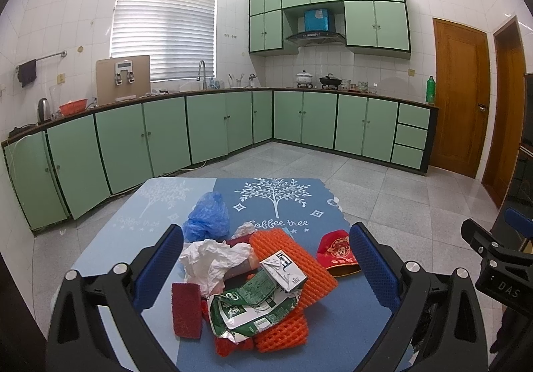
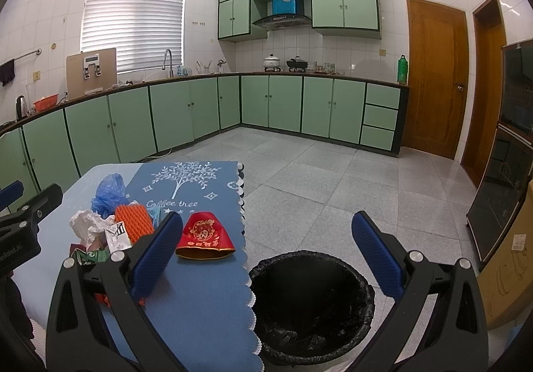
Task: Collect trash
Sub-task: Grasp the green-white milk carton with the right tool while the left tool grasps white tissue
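Both sets of jaws stand wide apart with nothing between them. The left gripper (image 1: 266,258) hangs above a heap of rubbish on the blue table (image 1: 140,222), its blue pads framing the pile without touching it. Between those pads lie a crumpled white tissue (image 1: 213,258), a white-and-black carton (image 1: 283,268) resting on a crushed green wrapper (image 1: 246,305), orange foam netting (image 1: 293,252) underneath them, and a dark red scouring pad (image 1: 186,308) at the left edge of the heap. Behind the pile sits a bunched blue plastic bag (image 1: 208,215); to its right, a little apart, lies a red embroidered pouch (image 1: 336,252).

The right gripper (image 2: 266,255) hovers over the table's scalloped right edge, its left pad above the blue cloth near the red pouch, its right pad over the floor. Below and between its fingers stands a round bin lined with a black bag (image 2: 309,305), right beside the table on the grey tiled floor (image 2: 316,179). Green cabinets (image 2: 273,105) line the walls beyond.
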A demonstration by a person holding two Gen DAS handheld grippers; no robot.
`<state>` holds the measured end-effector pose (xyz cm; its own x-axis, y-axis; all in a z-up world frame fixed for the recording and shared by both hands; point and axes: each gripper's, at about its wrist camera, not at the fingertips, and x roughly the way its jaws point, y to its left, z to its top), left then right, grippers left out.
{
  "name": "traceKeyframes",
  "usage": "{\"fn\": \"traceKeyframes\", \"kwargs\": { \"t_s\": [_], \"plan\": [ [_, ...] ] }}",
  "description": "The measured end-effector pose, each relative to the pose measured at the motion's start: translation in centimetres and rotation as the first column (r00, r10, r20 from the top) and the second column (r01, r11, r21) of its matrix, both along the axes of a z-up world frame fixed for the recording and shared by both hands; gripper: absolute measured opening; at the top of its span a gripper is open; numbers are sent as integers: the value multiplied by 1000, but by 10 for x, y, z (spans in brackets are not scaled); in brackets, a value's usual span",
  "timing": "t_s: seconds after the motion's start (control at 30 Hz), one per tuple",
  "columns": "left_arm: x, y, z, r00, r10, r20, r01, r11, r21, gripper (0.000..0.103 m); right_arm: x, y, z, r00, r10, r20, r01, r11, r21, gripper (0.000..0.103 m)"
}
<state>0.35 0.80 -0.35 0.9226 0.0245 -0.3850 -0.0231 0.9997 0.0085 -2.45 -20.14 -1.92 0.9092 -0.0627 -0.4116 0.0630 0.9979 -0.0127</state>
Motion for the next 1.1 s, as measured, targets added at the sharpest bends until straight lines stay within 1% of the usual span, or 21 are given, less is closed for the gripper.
{"fn": "traceKeyframes", "kwargs": {
  "t_s": [0.1, 0.2, 0.27, 0.33, 0.43, 0.63, 0.73, 0.83, 0.9, 1.0, 1.1],
  "plan": [
    [3, 5, -4, 1000, 9, -3, -9, 1000, 2, 97, 3, 1, -3, 1000, 0, -9, 0, 1000, 5, 98],
    [3, 14, -11, 999, 41, 11, -41, 999, 21, 97, 8, 2, -9, 1000, 4, -22, -3, 1000, 11, 98],
    [4, 24, -17, 998, 60, 13, -61, 998, 18, 97, 11, 4, -14, 1000, 7, -29, -6, 1000, 17, 98],
    [5, 34, -24, 997, 77, 6, -77, 997, 6, 97, 14, 8, -21, 999, 13, -37, -12, 1000, 18, 98],
    [5, 45, -37, 995, 95, -18, -95, 995, 8, 97, 18, 14, -28, 999, 31, -41, -30, 999, 24, 98],
    [4, 55, -58, 995, 93, -40, -92, 995, 24, 97, 30, 40, -42, 993, 101, -52, -102, 995, 1, 98],
    [4, 63, -66, 992, 110, -62, -108, 994, 26, 97, 37, 55, -47, 987, 149, -56, -149, 989, 4, 98],
    [8, 75, -73, 986, 146, -77, -145, 989, 30, 96, 46, 74, -53, 976, 206, -67, -205, 979, 15, 93],
    [10, 85, -78, 981, 173, -86, -169, 985, 42, 95, 52, 88, -56, 967, 247, -69, -245, 969, 28, 84],
    [12, 99, -84, 974, 208, -93, -202, 977, 69, 94, 62, 109, -63, 952, 295, -85, -292, 955, 45, 80],
    [13, 112, -87, 968, 228, -102, -221, 973, 72, 94, 70, 123, -71, 937, 335, -104, -328, 942, 73, 76]
  ]
}}
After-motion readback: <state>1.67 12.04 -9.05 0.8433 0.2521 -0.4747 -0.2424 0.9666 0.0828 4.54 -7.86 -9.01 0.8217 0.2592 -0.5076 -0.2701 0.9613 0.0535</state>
